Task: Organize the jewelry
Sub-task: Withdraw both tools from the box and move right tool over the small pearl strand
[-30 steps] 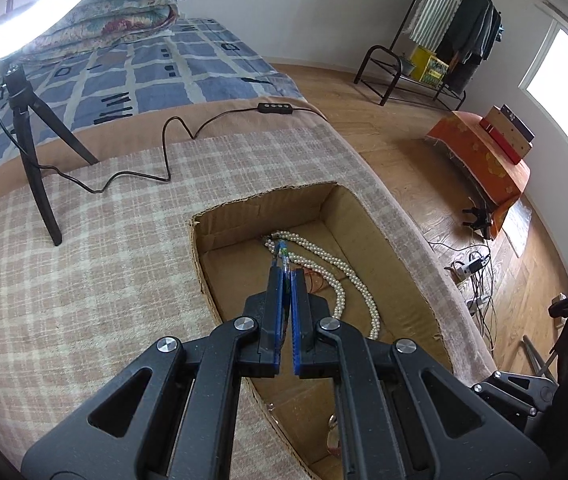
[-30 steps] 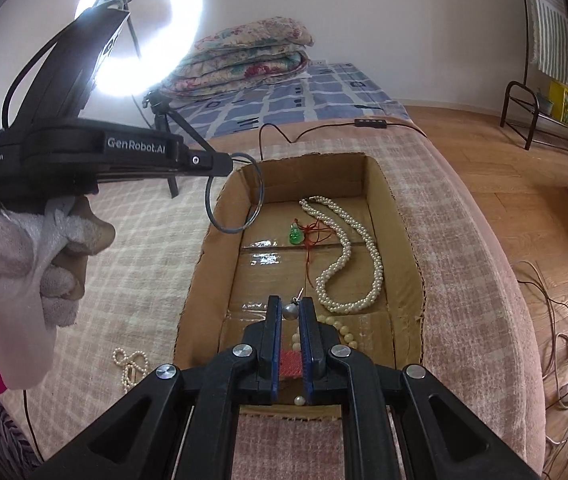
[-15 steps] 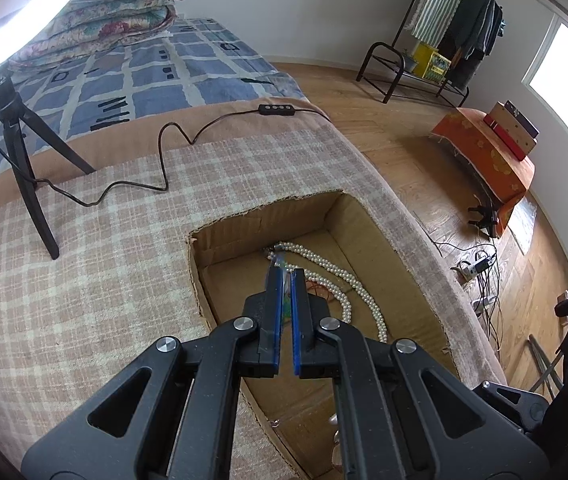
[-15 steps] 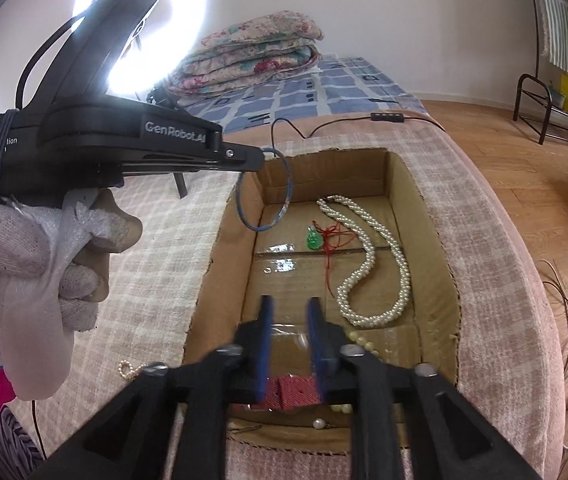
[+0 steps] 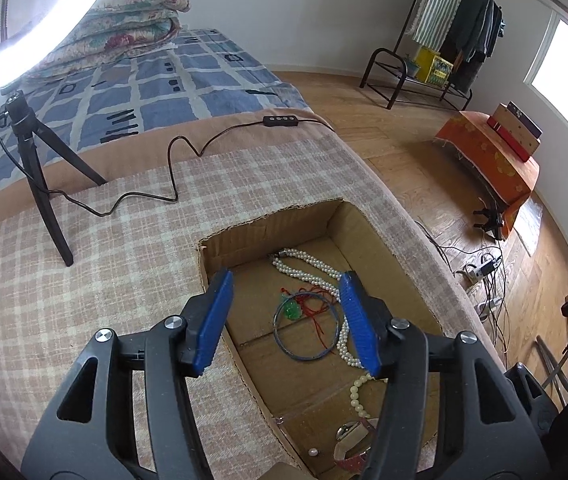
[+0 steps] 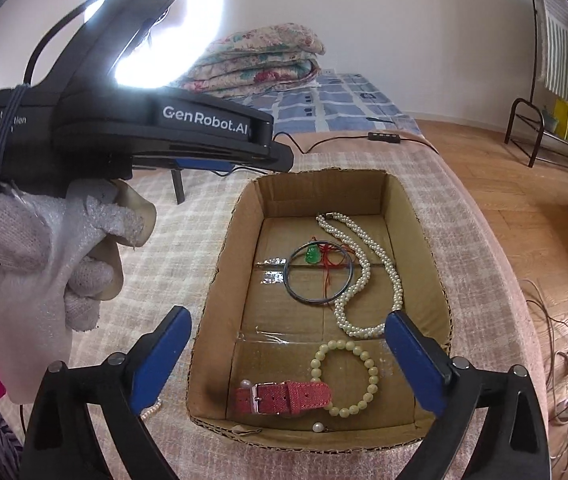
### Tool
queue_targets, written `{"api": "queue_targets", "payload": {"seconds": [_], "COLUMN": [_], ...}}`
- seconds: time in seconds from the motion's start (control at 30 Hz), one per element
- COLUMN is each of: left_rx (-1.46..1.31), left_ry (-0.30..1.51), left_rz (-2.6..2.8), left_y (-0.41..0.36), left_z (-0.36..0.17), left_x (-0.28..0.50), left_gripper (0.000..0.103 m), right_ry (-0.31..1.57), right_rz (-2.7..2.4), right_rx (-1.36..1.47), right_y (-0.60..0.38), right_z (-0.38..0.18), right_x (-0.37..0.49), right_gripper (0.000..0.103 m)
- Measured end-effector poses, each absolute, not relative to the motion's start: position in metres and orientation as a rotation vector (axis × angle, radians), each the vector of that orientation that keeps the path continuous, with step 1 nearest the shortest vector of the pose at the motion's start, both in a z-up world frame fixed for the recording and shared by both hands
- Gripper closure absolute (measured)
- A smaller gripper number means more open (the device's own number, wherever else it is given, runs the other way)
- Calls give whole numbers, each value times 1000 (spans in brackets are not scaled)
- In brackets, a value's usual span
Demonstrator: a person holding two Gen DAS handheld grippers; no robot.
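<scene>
A cardboard box (image 6: 423,248) sits on the plaid cover. In it lie a dark bangle (image 6: 319,274), a green pendant on red cord (image 6: 312,256), a long pearl necklace (image 6: 367,272), a pale bead bracelet (image 6: 345,378), a red watch strap (image 6: 284,397) and a loose pearl (image 6: 317,427). My left gripper (image 5: 285,320) is open and empty above the box's left wall, over the bangle (image 5: 307,326). My right gripper (image 6: 287,360) is open and empty above the box's near end. Another pearl string (image 6: 152,408) lies outside the box, partly hidden by my right gripper's left finger.
A ring light on a black tripod (image 5: 40,184) stands on the cover at the left, its cable (image 5: 172,176) trailing across. The cover's edge drops to a wooden floor (image 5: 423,148) on the right. Folded quilts (image 6: 260,60) lie at the back.
My left gripper opened and the bangle it held dropped into the box. My right gripper opened wide, let go of the small pearl piece, and pulled back slightly.
</scene>
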State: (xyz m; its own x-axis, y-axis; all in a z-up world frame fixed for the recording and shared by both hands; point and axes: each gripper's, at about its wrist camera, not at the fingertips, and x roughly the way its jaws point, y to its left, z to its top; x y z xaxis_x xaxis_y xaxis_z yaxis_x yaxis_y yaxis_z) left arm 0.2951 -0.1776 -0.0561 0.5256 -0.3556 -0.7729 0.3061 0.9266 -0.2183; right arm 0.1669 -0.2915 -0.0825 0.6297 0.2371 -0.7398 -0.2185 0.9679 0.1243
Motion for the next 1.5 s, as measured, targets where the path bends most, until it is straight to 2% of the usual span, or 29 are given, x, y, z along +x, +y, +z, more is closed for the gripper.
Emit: {"api": "queue_targets", "payload": {"seconds": [0.23, 0.57, 1.03, 1.3, 1.5], "left_rx": [-60, -72, -93, -77, -32], "left_ry": [922, 896, 881, 856, 902], "left_rz": [-376, -338, -202, -139, -142], "left_y": [-169, -123, -13, 31, 46], "left_z": [-45, -21, -6, 4, -12], "left_x": [287, 262, 195, 148, 111], "left_gripper": [38, 38, 38, 38, 37], "right_ry": [845, 807, 760, 817, 878], "right_rz": [248, 263, 459, 596, 653], "right_rx": [10, 6, -34, -154, -215], "right_y": [-287, -279, -228, -181, -162], "right_z": [-75, -56, -41, -65, -91], "right_x": [163, 148, 110, 87, 77], "right_gripper": [1, 0, 1, 10, 12]}}
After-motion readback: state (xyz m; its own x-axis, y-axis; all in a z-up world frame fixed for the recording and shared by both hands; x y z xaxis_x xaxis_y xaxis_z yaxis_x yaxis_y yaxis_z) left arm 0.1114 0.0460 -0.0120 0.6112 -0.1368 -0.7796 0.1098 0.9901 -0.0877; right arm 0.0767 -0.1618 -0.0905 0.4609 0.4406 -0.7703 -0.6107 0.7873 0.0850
